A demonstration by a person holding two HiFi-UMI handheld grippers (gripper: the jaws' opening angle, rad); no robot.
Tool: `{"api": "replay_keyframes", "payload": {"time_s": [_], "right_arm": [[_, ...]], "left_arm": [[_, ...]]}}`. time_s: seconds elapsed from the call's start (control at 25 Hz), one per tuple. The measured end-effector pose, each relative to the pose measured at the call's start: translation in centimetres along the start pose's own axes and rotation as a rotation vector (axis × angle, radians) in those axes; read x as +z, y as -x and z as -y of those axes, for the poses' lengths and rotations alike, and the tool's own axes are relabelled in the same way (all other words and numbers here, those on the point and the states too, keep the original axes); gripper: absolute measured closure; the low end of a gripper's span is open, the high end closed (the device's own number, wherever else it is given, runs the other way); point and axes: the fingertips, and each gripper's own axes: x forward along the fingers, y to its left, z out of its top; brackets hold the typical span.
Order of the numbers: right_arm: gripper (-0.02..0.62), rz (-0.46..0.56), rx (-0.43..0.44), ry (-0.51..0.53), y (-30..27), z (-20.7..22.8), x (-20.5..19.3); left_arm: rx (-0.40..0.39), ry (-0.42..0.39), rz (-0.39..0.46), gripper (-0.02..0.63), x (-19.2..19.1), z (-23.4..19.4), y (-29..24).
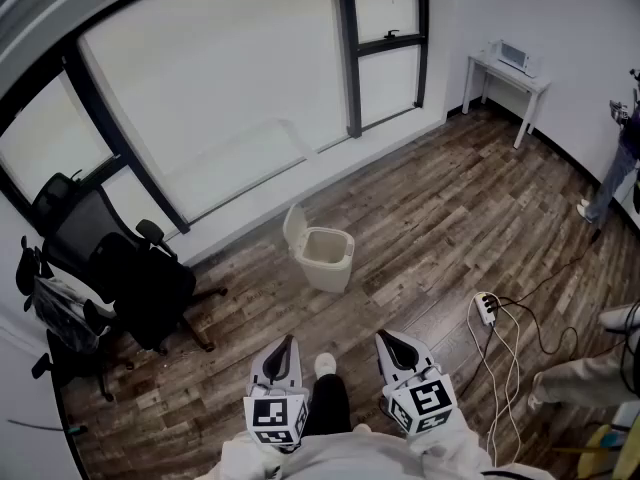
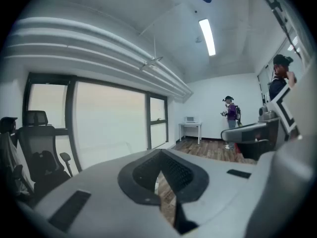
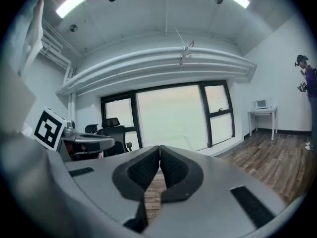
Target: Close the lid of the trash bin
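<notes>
A cream trash bin point(image 1: 325, 257) stands on the wood floor near the window wall, its lid point(image 1: 293, 225) tipped up and open on the left side. My left gripper point(image 1: 283, 348) and right gripper point(image 1: 390, 342) are held low at the bottom of the head view, well short of the bin. Both are shut with nothing between the jaws. In the left gripper view the left gripper point(image 2: 159, 158) shows its pads meeting; in the right gripper view the right gripper point(image 3: 159, 150) shows the same. The bin is hidden behind the jaws in both gripper views.
Black office chairs point(image 1: 120, 268) crowd the left by the window. A power strip with cables point(image 1: 487, 310) lies on the floor at right. A white table with a microwave point(image 1: 508, 65) stands at the far corner. A person point(image 1: 618, 163) stands at the right edge; another's legs point(image 1: 585, 373) show lower right.
</notes>
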Motion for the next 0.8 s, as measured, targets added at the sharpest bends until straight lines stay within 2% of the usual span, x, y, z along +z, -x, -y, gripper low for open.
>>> {"api": "replay_keyframes", "payload": {"time_s": [0.32, 0.8], "right_arm": [[0.571, -0.04, -0.016, 0.004, -12.5, 3.4, 1.0], [0.571, -0.102, -0.032, -0.006, -33.9, 7.7, 4.6]], "left_arm": [[-0.008, 0.021, -0.013, 0.598, 0.2, -7.8, -12.3], [0.011, 0.036, -0.066, 0.598, 2.8, -22.2, -29.4]]}}
